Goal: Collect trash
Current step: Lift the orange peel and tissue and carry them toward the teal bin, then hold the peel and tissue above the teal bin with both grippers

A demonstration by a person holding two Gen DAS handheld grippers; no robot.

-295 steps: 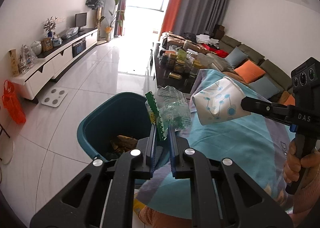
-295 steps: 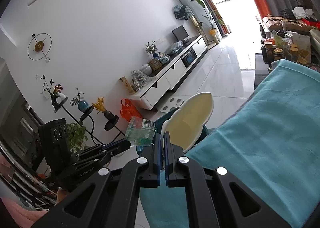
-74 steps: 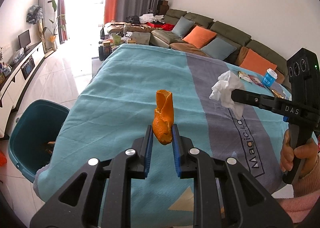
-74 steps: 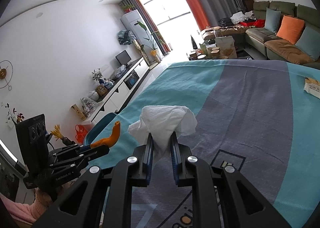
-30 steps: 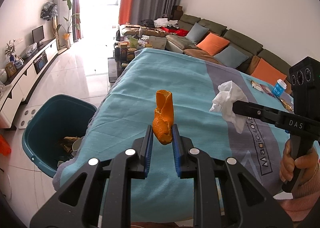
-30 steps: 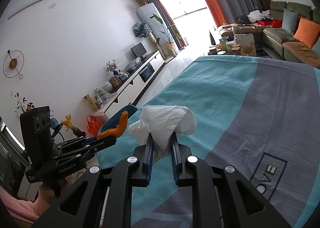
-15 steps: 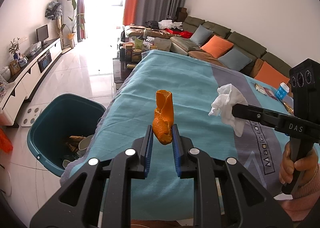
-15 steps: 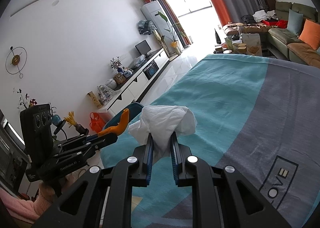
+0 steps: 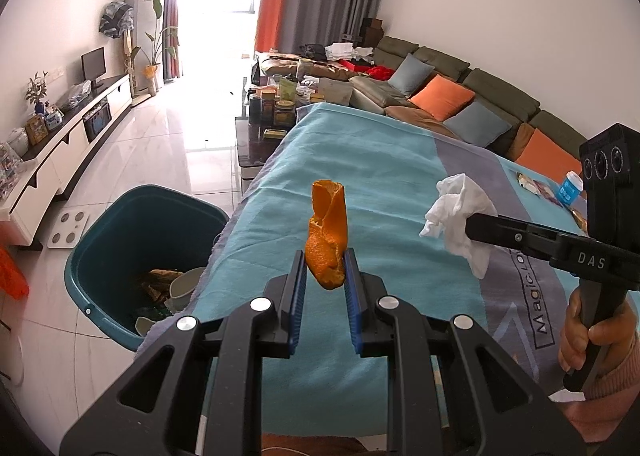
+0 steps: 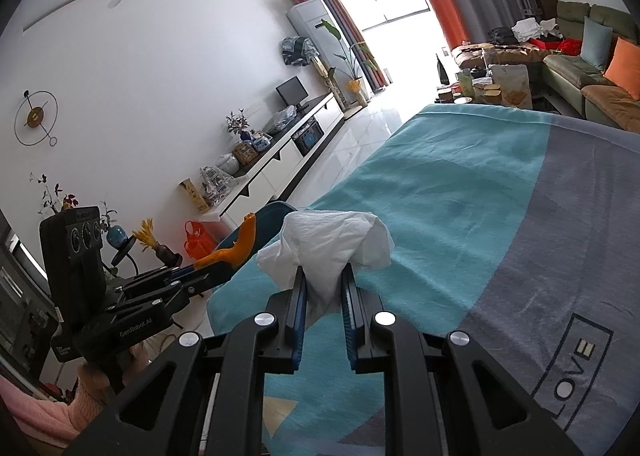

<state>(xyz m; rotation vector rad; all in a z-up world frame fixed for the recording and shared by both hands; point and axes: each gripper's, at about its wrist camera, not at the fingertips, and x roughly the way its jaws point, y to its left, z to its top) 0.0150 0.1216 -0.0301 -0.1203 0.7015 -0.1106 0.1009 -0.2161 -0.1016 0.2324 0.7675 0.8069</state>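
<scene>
Left tongs [image 9: 325,268] clamped on orange peel [image 9: 327,234], right tongs [image 10: 323,284] on tissue [image 10: 326,246]; teal bin [image 9: 100,268] beside blanket-covered table [image 9: 360,176]

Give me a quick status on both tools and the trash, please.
Left tool shut on orange peel. Right tool shut on tissue. Both over the blanket; bin sits left of it, open, nothing in the way.

Teal bin [image 9: 100,240] contents mostly hidden by its wall and the blanket [image 9: 380,184] edge; small packets [image 9: 536,186] too small to identify.
</scene>
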